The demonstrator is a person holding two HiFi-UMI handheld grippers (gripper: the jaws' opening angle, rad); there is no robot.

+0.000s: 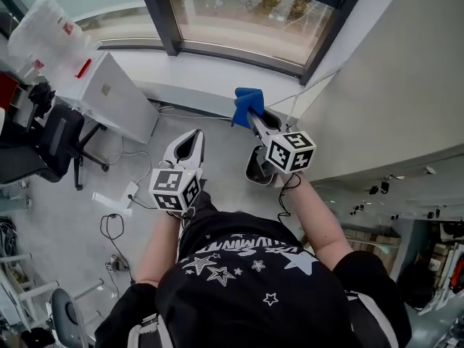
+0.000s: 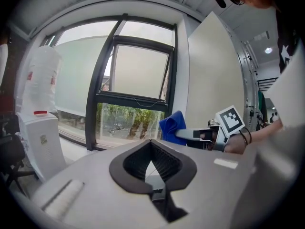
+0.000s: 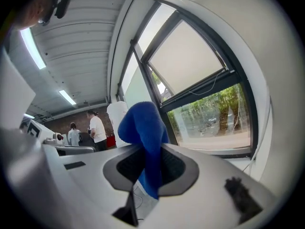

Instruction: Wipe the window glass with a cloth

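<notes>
Right gripper is clamped on the blue cloth, which bunches up above the jaws and hangs down between them in the right gripper view. The cloth is raised toward the window glass, near its lower right corner; whether it touches can't be told. Left gripper has its jaws closed tip to tip with nothing in them, held lower and to the left over the floor. White cabinet and office chair stand at left.
</notes>
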